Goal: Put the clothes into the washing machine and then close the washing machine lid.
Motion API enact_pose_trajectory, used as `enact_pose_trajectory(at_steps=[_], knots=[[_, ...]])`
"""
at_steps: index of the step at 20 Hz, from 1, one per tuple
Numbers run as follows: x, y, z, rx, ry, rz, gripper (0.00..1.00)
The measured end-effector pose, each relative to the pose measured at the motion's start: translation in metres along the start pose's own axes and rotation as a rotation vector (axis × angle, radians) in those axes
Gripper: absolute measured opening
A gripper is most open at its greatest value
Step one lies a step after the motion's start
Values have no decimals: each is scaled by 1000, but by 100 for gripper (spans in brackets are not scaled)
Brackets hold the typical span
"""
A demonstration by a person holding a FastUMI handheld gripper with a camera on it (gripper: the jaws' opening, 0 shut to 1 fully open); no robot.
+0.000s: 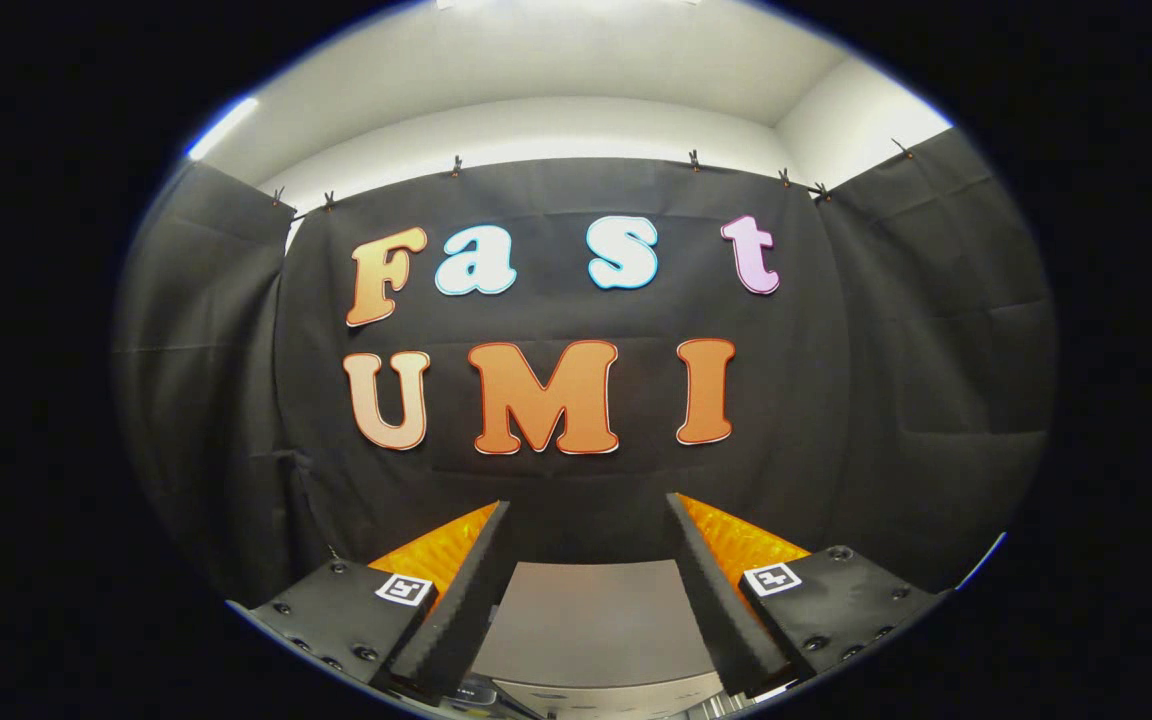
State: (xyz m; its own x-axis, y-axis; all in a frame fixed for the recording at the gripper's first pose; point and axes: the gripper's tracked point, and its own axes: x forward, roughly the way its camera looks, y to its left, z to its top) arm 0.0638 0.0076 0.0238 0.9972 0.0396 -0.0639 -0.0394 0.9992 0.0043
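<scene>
Hand-held gripper (588,540) fingers spread apart, nothing btwn them. Flat panel (591,620) lies near, below and btwn fingers. Booth wall (556,480) stands far, w/ side cloths left and right.

- Washer (591,620): pale grey flat top lies low between the spread fingers of the gripper (588,520), nothing held, close before the black cloth wall.
- Its lid state cannot be told.

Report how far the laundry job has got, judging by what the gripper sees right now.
Nothing looks done from here. The gripper is held level with its jaws open and nothing between them, pointing at the black cloth booth wall. A flat grey surface lies below the jaws. Loading the clothes and closing the lid are not confirmed here.
</scene>
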Motion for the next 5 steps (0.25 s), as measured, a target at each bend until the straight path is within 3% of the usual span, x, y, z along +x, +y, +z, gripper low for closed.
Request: enact_pose_trajectory(at_steps=[5], knots=[[3,10,0,-1,-11,-1,97]])
